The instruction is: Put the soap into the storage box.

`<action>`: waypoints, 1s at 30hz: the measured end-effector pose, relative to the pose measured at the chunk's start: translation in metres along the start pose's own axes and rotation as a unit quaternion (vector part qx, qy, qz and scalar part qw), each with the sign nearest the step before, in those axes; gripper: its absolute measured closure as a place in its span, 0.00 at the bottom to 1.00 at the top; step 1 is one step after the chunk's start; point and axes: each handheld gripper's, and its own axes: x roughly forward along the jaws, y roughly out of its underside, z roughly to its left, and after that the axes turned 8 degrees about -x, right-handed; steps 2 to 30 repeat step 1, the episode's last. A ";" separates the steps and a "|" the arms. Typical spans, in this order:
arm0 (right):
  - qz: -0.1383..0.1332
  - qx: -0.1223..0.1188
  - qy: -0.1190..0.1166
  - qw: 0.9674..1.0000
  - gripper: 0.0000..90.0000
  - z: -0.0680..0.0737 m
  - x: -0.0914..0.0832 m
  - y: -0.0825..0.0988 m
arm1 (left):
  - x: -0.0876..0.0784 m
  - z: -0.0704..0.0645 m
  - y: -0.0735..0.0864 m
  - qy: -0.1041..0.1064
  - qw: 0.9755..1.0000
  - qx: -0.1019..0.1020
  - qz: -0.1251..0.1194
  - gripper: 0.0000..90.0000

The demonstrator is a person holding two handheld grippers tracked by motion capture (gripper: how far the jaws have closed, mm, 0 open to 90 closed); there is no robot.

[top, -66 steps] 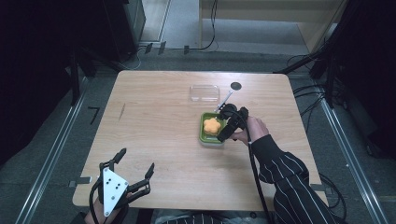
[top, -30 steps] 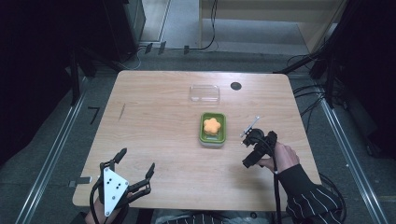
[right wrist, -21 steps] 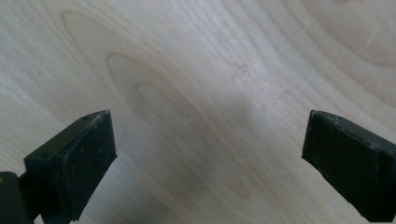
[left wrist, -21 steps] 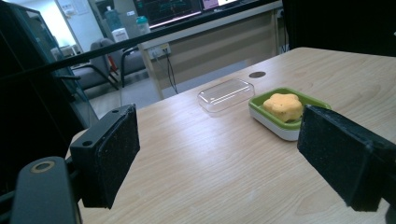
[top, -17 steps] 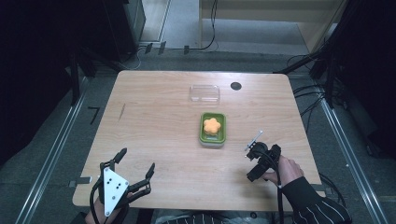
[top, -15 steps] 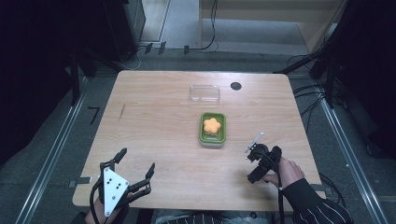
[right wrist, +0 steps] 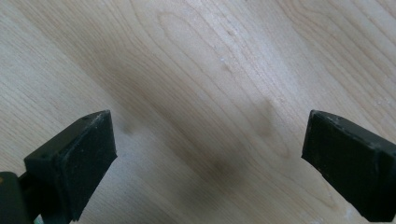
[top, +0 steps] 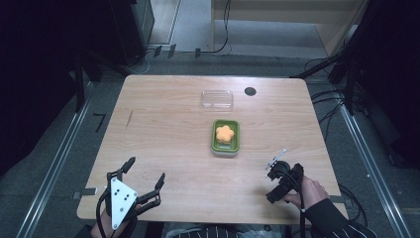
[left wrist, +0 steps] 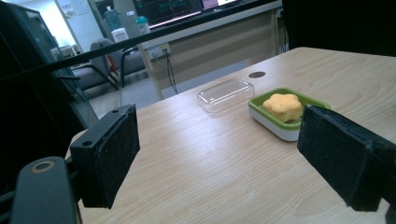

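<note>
Orange flower-shaped piece (top: 225,134) in green tray (top: 215,144), mid tabletop (top: 163,129); clear lid (top: 217,99) just beyond, far side. Right tool (top: 280,179) near-right of tray, apart from it, jaws wide, empty, over bare wood. Left tool (top: 143,181) at near-left edge, wide, empty.

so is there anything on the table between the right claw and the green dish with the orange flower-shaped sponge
No. In the high view the stretch of light wooden table between the right claw and the green rectangular dish holding the orange flower-shaped sponge is bare wood.
</note>
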 end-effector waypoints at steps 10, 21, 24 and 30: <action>0.000 0.000 0.000 1.000 0.04 0.000 0.000 0.000 | 0.000 0.000 0.000 -0.001 1.000 0.000 0.000 0.14; 0.000 0.000 0.000 1.000 0.04 0.000 0.000 0.000 | 0.000 0.000 0.000 -0.001 1.000 0.000 0.000 0.14; 0.000 0.000 0.000 1.000 0.04 0.000 0.000 0.000 | 0.000 0.000 0.000 -0.001 1.000 0.000 0.000 0.14; 0.000 0.000 0.000 1.000 0.04 0.000 0.000 0.000 | 0.000 0.000 0.000 -0.001 1.000 0.000 0.000 0.14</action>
